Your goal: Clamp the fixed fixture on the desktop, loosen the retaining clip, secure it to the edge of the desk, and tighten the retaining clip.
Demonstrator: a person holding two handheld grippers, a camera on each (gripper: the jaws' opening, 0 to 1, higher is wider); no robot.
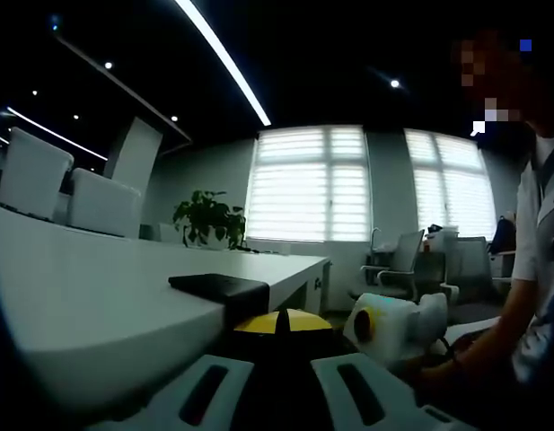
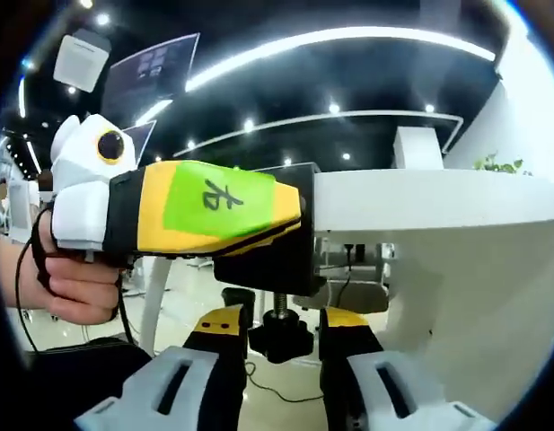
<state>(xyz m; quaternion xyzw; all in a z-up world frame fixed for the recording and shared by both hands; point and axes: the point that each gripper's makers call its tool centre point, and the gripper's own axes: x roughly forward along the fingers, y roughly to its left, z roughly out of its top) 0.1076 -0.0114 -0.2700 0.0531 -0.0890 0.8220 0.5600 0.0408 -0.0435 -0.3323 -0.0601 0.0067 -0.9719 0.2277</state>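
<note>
A black clamp fixture [image 1: 218,287] sits over the edge of the white desk [image 1: 97,305]. My left gripper [image 1: 281,325] is shut on it, its yellow tips meeting at the clamp. From below, in the right gripper view, the clamp [image 2: 268,260] hugs the desk edge [image 2: 420,202]. A hand holds the left gripper [image 2: 299,220] level against it. A threaded screw hangs down from the clamp to a black knob [image 2: 281,339]. My right gripper [image 2: 281,334] is shut on that knob, one finger on each side.
A person stands close on the right [image 1: 537,269]. The right gripper's white body [image 1: 398,328] sits just right of the clamp. Office chairs [image 1: 393,265] and a plant [image 1: 209,215] stand farther off. A black cable [image 2: 277,391] lies on the floor under the desk.
</note>
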